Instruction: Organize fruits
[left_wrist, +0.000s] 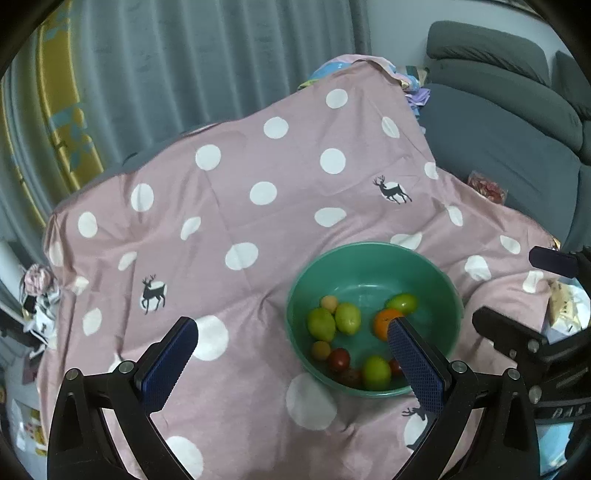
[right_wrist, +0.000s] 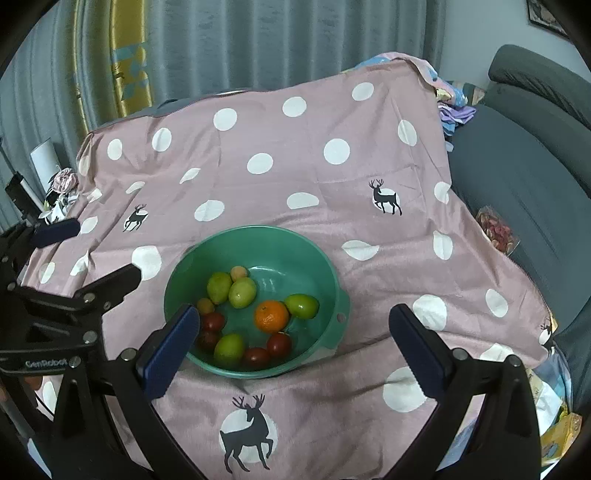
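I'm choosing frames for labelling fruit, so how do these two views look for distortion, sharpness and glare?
Left wrist view: strong fisheye bending, dark corners, soft even light; the left gripper covers part of the orange in the green bowl. Right wrist view: same bending, fruit fairly sharp and unobstructed, faint glare on the bowl floor, right gripper open.

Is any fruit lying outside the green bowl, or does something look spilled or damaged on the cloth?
Nothing stands out. All the fruit, including the orange, lies inside the green bowl, which sits upright on the pink dotted cloth. The cloth is only slightly wrinkled.
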